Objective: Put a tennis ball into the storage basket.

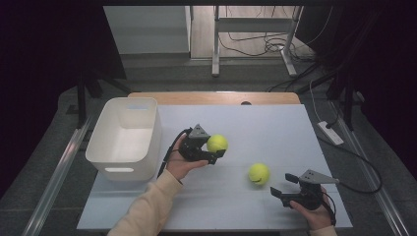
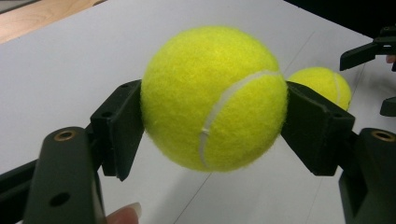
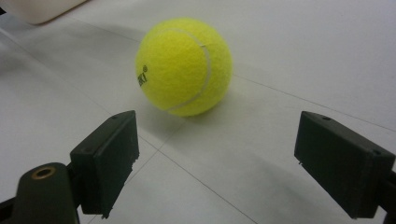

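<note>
Clamping a fuzzy yellow-green tennis ball [image 2: 212, 98] between both black pads, one pad on each flank, the left gripper [image 1: 212, 147] holding it lifted clear of the white tabletop [image 1: 275, 128], a shadow visible beneath it in the left gripper view. Being round, no long axis and no pointing end to reckon with; only the white seam curving across the face toward the camera. From that held ball, the white rectangular plastic bin [image 1: 127, 137] lying to the person's left, near but apart, open mouth upward and nothing visible inside. Probably the destination, so the coming move for this hand turning on a short carry leftward and up over the bin's near wall.

Standing with jaws spread wide and nothing between them, the right gripper [image 1: 287, 189] resting low near the table's front edge. Straight ahead of its gap, a little left of centre in the right gripper view, a second yellow-green tennis ball [image 3: 184, 65] sitting on the tabletop, untouched, printed logo facing the left pad. Seen from above, that ball [image 1: 258, 173] lying just up and left of the right jaws, far nearer to the right hand than to the left. Again no axis to align; only a forward push needed before closing, with a risk of rolling if one pad arrives first.
</note>
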Available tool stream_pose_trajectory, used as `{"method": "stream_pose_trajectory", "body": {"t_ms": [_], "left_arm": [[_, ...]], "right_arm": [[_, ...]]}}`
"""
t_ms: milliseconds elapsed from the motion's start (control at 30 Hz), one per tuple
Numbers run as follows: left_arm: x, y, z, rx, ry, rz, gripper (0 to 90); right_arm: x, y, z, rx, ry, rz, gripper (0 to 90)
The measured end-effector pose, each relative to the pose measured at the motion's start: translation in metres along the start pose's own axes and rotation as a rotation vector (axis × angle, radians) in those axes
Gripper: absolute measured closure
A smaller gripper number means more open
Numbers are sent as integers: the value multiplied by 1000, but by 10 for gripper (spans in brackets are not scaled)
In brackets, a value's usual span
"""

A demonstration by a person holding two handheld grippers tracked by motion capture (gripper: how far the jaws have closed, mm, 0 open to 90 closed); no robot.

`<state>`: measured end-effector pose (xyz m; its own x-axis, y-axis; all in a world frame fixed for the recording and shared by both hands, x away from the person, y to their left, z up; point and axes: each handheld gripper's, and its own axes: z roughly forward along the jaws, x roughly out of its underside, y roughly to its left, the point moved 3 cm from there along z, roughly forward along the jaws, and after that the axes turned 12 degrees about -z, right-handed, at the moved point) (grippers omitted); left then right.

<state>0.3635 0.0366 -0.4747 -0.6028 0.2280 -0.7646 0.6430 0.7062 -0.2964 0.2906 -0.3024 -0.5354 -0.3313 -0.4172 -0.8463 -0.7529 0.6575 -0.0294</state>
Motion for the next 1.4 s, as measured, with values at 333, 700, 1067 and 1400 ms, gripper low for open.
{"method": "stream_pose_trajectory", "body": {"t_ms": [333, 700, 1067, 1400], "left_arm": [[-1, 1, -7, -2, -27, -9, 268], [-3, 3, -17, -8, -68, -20, 268], [-7, 4, -29, -13, -110, -19, 268], [-11, 4, -39, -11, -137, -15, 268]], "right_arm": [[0, 0, 0, 1, 0, -1, 136], [0, 0, 0, 2, 1, -1, 136], [0, 0, 0, 3, 1, 0, 136], [0, 0, 0, 2, 3, -1, 136]]}}
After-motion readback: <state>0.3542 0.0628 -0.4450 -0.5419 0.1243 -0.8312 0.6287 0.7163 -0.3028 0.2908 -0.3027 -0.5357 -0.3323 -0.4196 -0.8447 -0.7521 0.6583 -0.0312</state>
